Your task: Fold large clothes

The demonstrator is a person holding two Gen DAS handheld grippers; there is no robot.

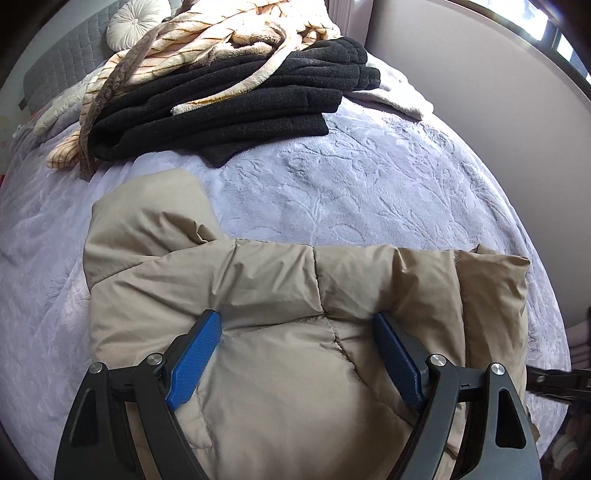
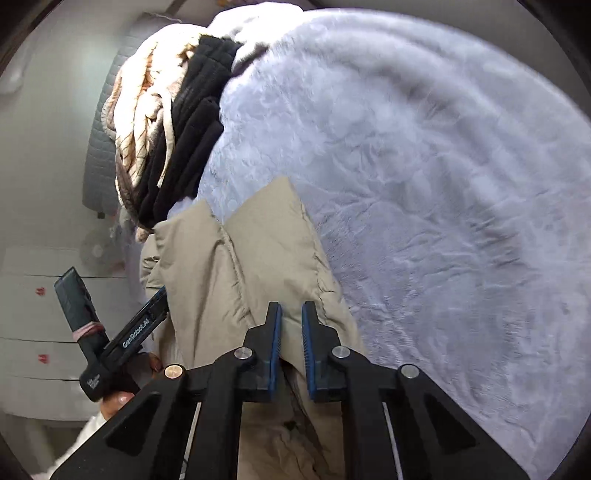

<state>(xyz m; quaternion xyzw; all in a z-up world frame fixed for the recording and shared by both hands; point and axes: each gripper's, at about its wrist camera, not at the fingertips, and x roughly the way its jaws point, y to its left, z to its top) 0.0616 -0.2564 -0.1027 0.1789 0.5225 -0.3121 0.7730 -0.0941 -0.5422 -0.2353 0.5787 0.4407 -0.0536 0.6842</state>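
Observation:
A beige puffer jacket lies folded on the bed, one flap sticking out toward the clothes pile. My left gripper stands open and wide, pointing steeply down, with both blue pads resting on the jacket's quilted top. In the right wrist view the jacket runs away from me. My right gripper is just above its near part, jaws shut to a narrow slit; I see no fabric clearly pinched between them. A hand holds the left gripper's black body at the jacket's left side.
A pale lilac plush blanket covers the bed. At the head end lie a folded black fleece and a cream striped blanket on it, beside a round cushion. A grey quilted headboard and white drawers stand beyond.

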